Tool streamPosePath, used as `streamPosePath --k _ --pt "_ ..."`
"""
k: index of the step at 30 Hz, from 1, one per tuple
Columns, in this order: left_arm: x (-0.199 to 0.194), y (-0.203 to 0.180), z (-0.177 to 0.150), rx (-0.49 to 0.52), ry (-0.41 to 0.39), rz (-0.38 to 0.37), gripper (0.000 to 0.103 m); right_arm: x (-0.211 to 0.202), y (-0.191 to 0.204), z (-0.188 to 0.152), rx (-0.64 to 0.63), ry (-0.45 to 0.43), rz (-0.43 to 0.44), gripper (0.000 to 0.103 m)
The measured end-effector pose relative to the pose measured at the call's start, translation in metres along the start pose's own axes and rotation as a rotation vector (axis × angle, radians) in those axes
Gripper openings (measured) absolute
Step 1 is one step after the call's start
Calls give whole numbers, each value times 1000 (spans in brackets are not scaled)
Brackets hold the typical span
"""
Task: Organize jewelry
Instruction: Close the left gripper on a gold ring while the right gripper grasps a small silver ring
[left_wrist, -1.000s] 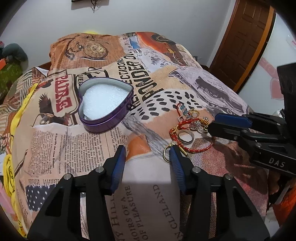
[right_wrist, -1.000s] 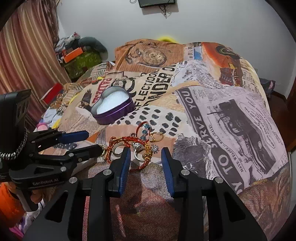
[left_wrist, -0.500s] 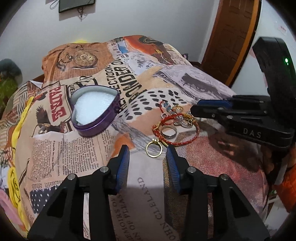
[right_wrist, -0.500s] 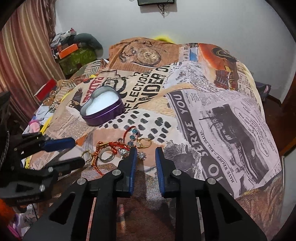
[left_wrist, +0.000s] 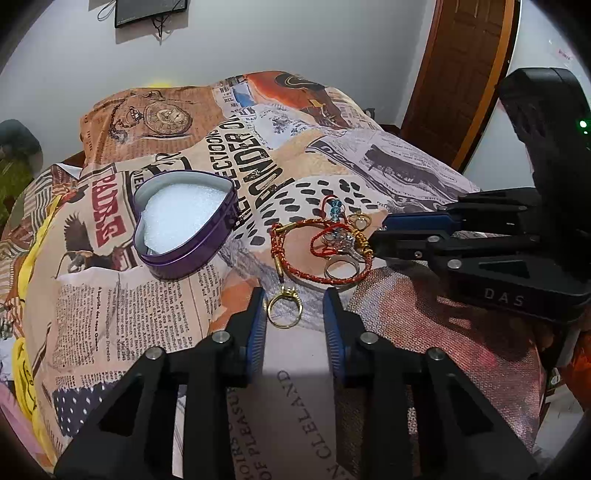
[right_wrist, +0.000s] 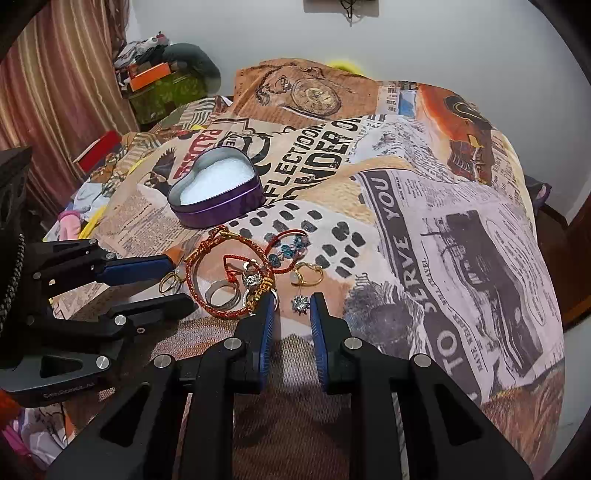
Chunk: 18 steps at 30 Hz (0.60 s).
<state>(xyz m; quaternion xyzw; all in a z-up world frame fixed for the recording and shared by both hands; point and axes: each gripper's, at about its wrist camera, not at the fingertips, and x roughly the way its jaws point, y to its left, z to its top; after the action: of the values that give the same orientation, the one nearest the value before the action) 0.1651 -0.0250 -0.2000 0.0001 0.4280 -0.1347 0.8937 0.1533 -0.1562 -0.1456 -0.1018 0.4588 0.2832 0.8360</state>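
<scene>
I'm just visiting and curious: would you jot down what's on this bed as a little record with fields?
surface: patchwork newspaper-print bedspread
container: purple heart-shaped tin, lid off, white foam inside, no jewelry in it
jewelry pile: red braided bracelet, silver ring, blue-beaded cord, lying tangled together beside the tin
left gripper: jaws closing around a gold ring, pads not yet touching it
right gripper: narrow gap, small sparkly star charm between the fingers, untouched

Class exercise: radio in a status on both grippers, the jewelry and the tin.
Left gripper closing around gold ring, not yet pinched. Right gripper open over small star charm. Heart tin open. Nothing blocking.
</scene>
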Motion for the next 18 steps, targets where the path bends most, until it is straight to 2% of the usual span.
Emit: streamPosePath --k 1,2,3,10,18 --pt "0 0 0 -1 0 1 25 1 -1 0 1 2 1 17" --pt "0 0 0 -3 -1 1 21 2 -1 0 3 4 -2 10" --pt "-1 1 0 -7 -1 -2 18 2 -2 0 7 4 3 9" --pt "-6 2 3 -21 -9 -4 18 -10 -5 -3 40 -27 8 9" --pt "-27 4 10 -37 -56 -1 18 -33 -3 0 51 -76 0 9"
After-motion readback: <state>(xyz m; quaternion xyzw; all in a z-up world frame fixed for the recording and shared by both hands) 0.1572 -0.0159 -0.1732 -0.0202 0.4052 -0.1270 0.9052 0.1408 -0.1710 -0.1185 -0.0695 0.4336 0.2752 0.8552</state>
